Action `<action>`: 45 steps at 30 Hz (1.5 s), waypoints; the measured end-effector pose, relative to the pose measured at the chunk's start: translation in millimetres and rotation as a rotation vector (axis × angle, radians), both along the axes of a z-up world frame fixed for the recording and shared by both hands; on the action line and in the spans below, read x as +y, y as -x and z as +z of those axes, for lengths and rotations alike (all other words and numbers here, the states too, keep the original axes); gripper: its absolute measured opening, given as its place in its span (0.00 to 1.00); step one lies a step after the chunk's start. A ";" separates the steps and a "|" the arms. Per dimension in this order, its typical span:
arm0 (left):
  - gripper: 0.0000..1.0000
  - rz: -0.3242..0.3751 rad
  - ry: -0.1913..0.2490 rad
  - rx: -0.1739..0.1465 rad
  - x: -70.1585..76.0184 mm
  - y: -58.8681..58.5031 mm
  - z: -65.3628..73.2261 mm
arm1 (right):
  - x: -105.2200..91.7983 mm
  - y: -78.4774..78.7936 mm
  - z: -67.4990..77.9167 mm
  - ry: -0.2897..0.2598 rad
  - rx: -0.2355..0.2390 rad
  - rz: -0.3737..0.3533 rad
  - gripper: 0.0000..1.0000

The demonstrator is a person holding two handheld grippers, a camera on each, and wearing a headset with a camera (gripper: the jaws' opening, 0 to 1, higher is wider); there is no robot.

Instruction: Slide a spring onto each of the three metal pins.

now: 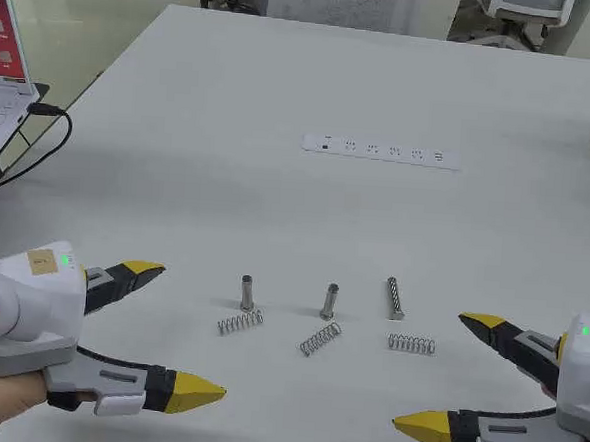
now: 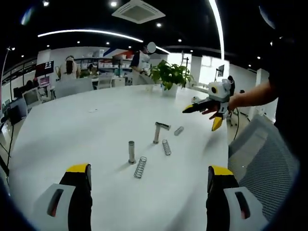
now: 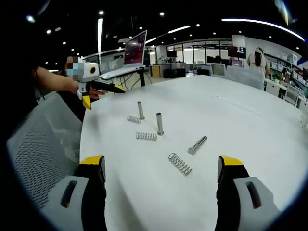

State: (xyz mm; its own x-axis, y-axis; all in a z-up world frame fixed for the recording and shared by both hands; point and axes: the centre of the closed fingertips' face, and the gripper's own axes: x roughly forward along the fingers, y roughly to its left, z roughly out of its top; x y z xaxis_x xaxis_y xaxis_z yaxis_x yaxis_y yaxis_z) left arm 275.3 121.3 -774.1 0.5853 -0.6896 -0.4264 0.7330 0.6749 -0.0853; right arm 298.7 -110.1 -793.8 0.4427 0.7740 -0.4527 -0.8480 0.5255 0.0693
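On the table (image 1: 276, 210), the left pin (image 1: 247, 291) and middle pin (image 1: 329, 301) stand upright and the right pin (image 1: 394, 298) lies flat. A spring (image 1: 240, 322) lies loose beside each, apparently pre-paired. We hold the left gripper (image 1: 193, 328) and right gripper (image 1: 428, 369) spread and empty, flanking the row for reach.

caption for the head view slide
Open left gripper and right gripper flank three pins, a spring beside each.

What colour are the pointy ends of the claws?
Yellow, on both the left claw and the right claw; the head view shows it best.
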 end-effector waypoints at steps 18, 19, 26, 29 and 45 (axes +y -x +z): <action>0.98 0.009 0.001 0.003 3.2 1.9 -1.9 | -2.0 -3.6 -2.0 0.016 0.004 -0.006 0.95; 0.98 0.007 -0.002 0.005 3.4 2.2 -3.9 | -0.8 -3.6 -1.4 0.015 0.001 -0.004 0.95; 0.98 -0.001 0.001 -0.004 2.8 -1.3 -2.2 | -0.2 -3.2 -0.1 0.014 -0.001 0.002 0.96; 0.98 -0.003 0.028 -0.013 -0.3 -3.7 2.9 | -0.1 -2.8 1.9 0.012 -0.004 0.006 0.96; 0.98 -0.016 0.027 -0.009 -3.9 -2.7 3.1 | 1.5 -2.5 1.9 0.016 0.001 0.006 0.96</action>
